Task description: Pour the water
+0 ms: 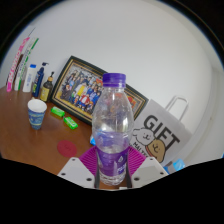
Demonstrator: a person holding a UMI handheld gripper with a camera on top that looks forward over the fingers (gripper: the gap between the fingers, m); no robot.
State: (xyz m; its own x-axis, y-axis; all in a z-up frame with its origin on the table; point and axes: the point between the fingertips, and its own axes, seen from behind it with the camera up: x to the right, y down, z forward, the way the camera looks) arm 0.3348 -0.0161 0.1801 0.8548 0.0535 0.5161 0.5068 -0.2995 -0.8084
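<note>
- Jaws: closed onto the water bottle, a pink pad pressing at each side of its lower body; the gripper carries it upright.
- Gripper view, task item: the bottle is clear, with a purple cap and a purple band low down. It sits between the fingers, apparently lifted off the desk, though its base is hidden.
- Progress: the cap appears on and the bottle is not tilted, so I judge no pouring has begun. Grasp done; carrying to a vessel, tilting and pouring remain.
- Likely receiver: a small white cup stands on the desk, well off to the left beyond the fingers.
- Surroundings: two green items lie near the cup; a framed picture leans on the wall behind; a white "GIFT" bag stands to the right; tubes and bottles cluster far left.
- Obstructions: none directly between bottle and cup; the green items lie close to the path.
</note>
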